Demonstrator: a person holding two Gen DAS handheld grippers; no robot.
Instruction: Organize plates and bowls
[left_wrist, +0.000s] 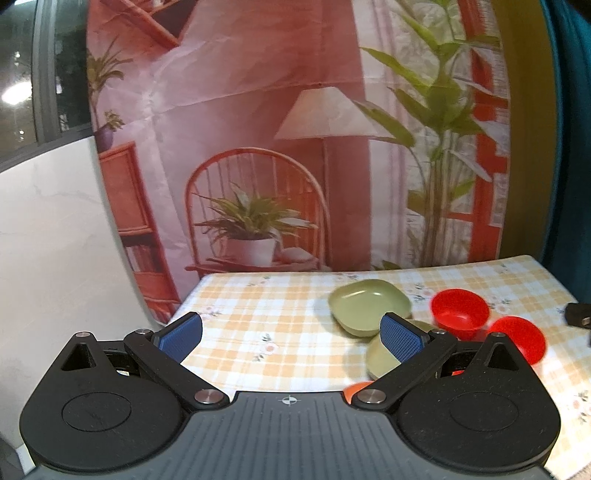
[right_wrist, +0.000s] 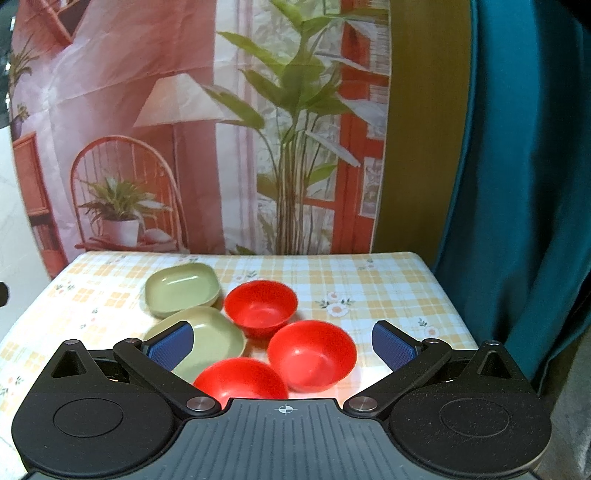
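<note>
Two green square plates and three red bowls sit on a checked tablecloth. In the right wrist view the far green plate lies behind the near green plate; red bowls stand at the back, right and front. My right gripper is open and empty above the bowls. In the left wrist view my left gripper is open and empty, left of the far green plate, the near green plate and two red bowls.
The table stands against a printed backdrop of a chair, lamp and plants. A teal curtain hangs at the right. A white wall is at the left. The right gripper's edge shows at the left view's right side.
</note>
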